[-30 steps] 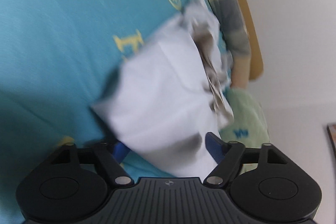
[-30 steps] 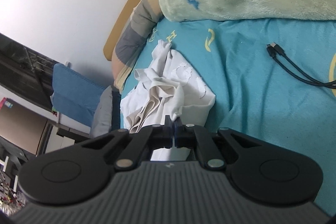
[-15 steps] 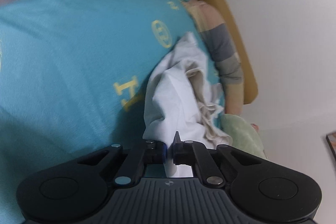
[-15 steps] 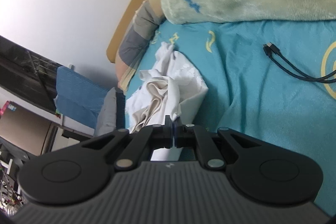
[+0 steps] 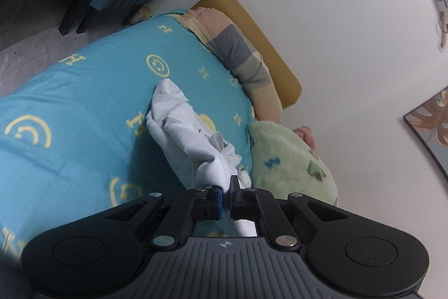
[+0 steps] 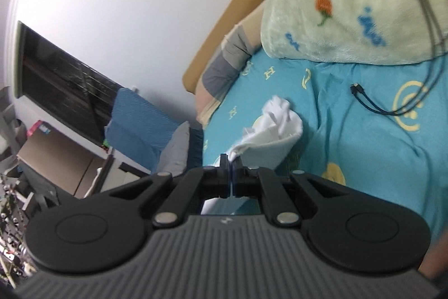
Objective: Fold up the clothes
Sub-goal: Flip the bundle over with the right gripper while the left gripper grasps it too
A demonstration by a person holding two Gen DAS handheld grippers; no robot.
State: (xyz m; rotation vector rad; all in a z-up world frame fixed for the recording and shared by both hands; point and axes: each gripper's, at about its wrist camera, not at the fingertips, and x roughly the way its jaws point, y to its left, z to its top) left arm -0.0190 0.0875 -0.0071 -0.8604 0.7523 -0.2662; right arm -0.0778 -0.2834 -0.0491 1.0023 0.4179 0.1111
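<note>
White garment [image 5: 182,136] [image 6: 275,128] is lying bunched on the teal bedsheet [image 5: 70,102] [image 6: 364,147], one end lifting off it. Left gripper [image 5: 226,196] is clamping a fold of the garment, jaws together on cloth. Right gripper [image 6: 229,177] is pinching another edge, jaws closed on fabric. Green fleece blanket [image 5: 288,164] [image 6: 350,4] is sitting just beside the garment. Black cable [image 6: 372,105] is lying on the sheet, apart from the garment. Striped pillow [image 5: 238,52] is resting against the headboard [image 5: 268,46].

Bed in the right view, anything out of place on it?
Yes: a black cable lies loose on the blue sheet, near the white garment that both tongs hold. It could get in the way of folding.
</note>
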